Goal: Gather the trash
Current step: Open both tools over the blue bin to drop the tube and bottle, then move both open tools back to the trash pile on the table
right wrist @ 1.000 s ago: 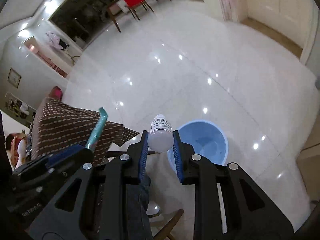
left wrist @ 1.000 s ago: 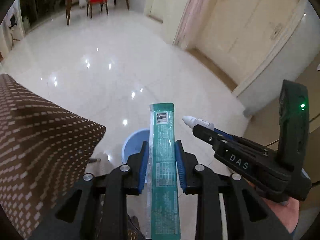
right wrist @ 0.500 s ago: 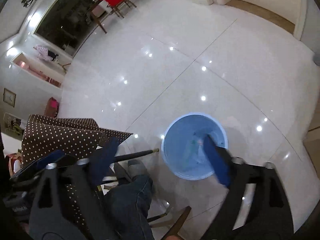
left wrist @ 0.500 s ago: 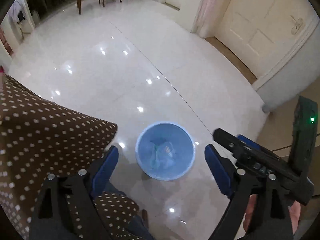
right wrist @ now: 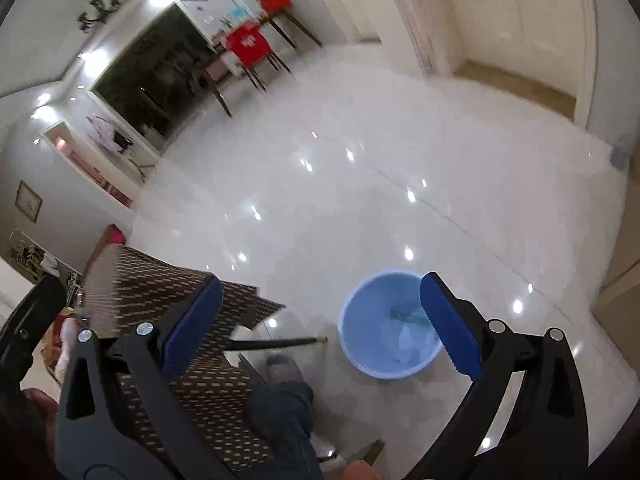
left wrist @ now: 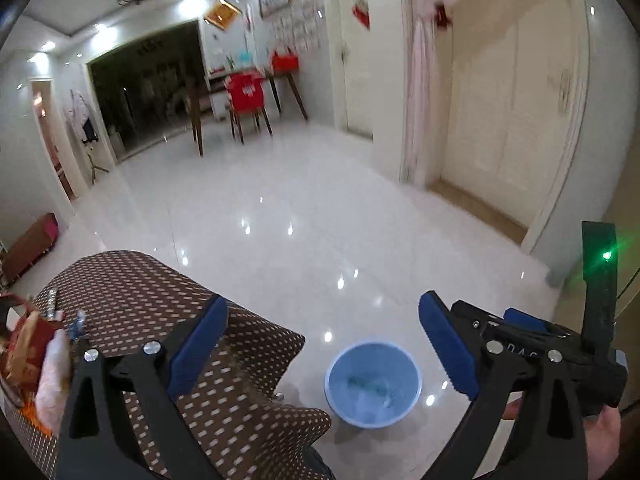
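A light blue bin [left wrist: 374, 384] stands on the white floor beside the table; it also shows in the right wrist view [right wrist: 390, 324]. Inside lie a green packet [right wrist: 408, 317] and pale trash. My left gripper [left wrist: 324, 344] is open and empty, above the bin and table corner. My right gripper [right wrist: 320, 320] is open and empty, above the bin; it shows at the right of the left wrist view [left wrist: 520, 332]. More trash, a red packet [left wrist: 24, 348] and pale wrappers, lies at the table's left end.
A table with a brown dotted cloth [left wrist: 160, 308] fills the lower left. The person's leg in jeans [right wrist: 284, 412] and a chair leg [right wrist: 276, 345] are below. A dining table with red chairs [left wrist: 244, 96] stands far back. Doors [left wrist: 508, 92] are at the right.
Both grippers opened and dropped the green packet and the white bottle into the bin. Both have since tilted up and drawn back from the bin.
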A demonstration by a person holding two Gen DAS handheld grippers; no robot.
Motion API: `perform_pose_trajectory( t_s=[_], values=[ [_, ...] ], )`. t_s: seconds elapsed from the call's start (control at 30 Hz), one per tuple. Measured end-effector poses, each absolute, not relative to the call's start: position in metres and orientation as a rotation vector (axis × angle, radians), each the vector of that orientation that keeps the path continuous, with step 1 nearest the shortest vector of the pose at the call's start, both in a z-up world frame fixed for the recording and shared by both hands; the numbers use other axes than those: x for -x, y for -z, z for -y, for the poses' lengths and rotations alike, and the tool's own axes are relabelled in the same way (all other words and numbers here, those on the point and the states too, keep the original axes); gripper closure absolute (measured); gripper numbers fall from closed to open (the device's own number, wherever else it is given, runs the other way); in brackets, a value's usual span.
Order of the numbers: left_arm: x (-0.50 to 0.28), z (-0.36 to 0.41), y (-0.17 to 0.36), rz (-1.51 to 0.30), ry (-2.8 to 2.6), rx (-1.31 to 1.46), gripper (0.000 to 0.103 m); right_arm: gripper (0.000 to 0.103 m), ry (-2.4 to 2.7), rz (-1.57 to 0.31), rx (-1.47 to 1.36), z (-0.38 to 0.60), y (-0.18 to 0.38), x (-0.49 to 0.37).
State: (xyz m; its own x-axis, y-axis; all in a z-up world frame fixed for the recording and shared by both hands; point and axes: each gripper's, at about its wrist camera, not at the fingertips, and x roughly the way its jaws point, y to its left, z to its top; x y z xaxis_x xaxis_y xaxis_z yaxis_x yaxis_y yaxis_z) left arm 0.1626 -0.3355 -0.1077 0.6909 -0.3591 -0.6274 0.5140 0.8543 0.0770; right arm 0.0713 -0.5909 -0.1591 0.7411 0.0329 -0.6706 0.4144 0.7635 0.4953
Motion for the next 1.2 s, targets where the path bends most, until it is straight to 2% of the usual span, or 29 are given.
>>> perform_pose_trajectory(
  t_s=[0.27, 0.53, 0.87, 1.2],
  values=[
    [-0.127, 0.258, 0.058, -0.523, 0.458, -0.144, 0.008, 0.006, 0.128, -0.568, -0.552, 0.530, 0.079, -0.058],
    [-0.091, 0.191, 0.026, -0.423, 0.407, -0.084, 0.008, 0.006, -0.004, -0.506, -0.440, 0.455, 0.023, -0.055],
    [-0.080, 0.113, 0.026, -0.385, 0.313, -0.009, 0.008, 0.006, -0.094, -0.506, -0.305, 0.366, -0.001, -0.071],
    [-0.080, 0.043, 0.045, -0.401, 0.183, 0.045, 0.008, 0.006, -0.161, -0.558, -0.263, 0.313, 0.011, -0.094]
  ],
)
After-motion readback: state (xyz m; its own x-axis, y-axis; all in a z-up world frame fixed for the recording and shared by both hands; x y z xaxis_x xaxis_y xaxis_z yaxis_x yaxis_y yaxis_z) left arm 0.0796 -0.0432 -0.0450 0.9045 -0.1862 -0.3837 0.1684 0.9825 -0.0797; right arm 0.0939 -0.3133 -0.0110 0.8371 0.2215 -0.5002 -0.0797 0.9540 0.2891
